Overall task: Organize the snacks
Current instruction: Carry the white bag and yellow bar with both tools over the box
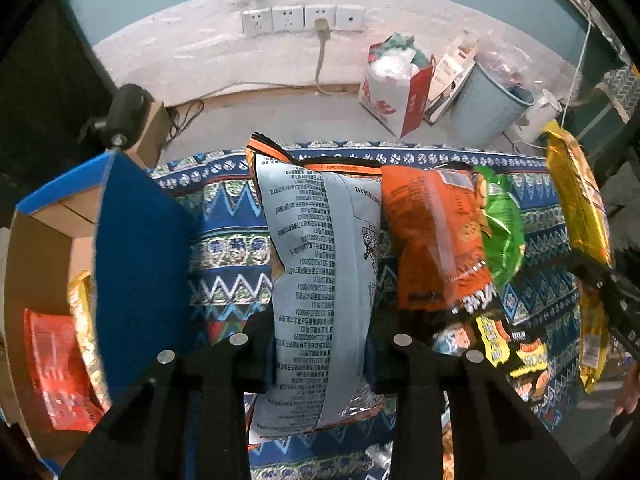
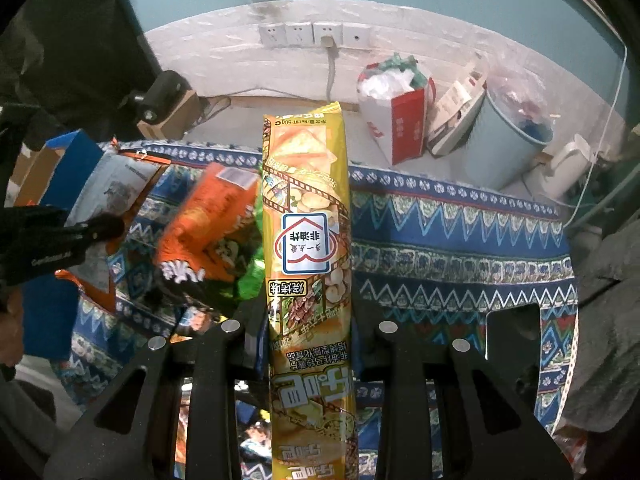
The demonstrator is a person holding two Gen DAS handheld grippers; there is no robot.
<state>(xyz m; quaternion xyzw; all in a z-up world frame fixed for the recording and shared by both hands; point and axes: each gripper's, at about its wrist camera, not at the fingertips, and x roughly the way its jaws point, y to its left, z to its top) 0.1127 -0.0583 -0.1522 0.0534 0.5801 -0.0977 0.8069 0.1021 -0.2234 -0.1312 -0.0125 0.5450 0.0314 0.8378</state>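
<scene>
My left gripper (image 1: 320, 344) is shut on a silver-backed snack bag with orange edges (image 1: 320, 248), held above the patterned blue cloth (image 1: 228, 248). On the cloth beside it lie an orange bag (image 1: 436, 240) and a green bag (image 1: 504, 232). In the right wrist view, my right gripper (image 2: 310, 328) is shut on a long yellow snack pack (image 2: 308, 216) that stands up between the fingers. The same yellow pack (image 1: 576, 200) hangs at the far right of the left wrist view. The left gripper (image 2: 60, 240) with its silver bag (image 2: 108, 192) shows at the left.
A cardboard box with a blue flap (image 1: 132, 260) stands at the left and holds a red packet (image 1: 56, 368) and a yellow packet (image 1: 84, 328). Beyond the table on the floor are a red-and-white paper bag (image 1: 392, 92), a grey bin (image 1: 488, 104) and a white kettle (image 2: 568, 168).
</scene>
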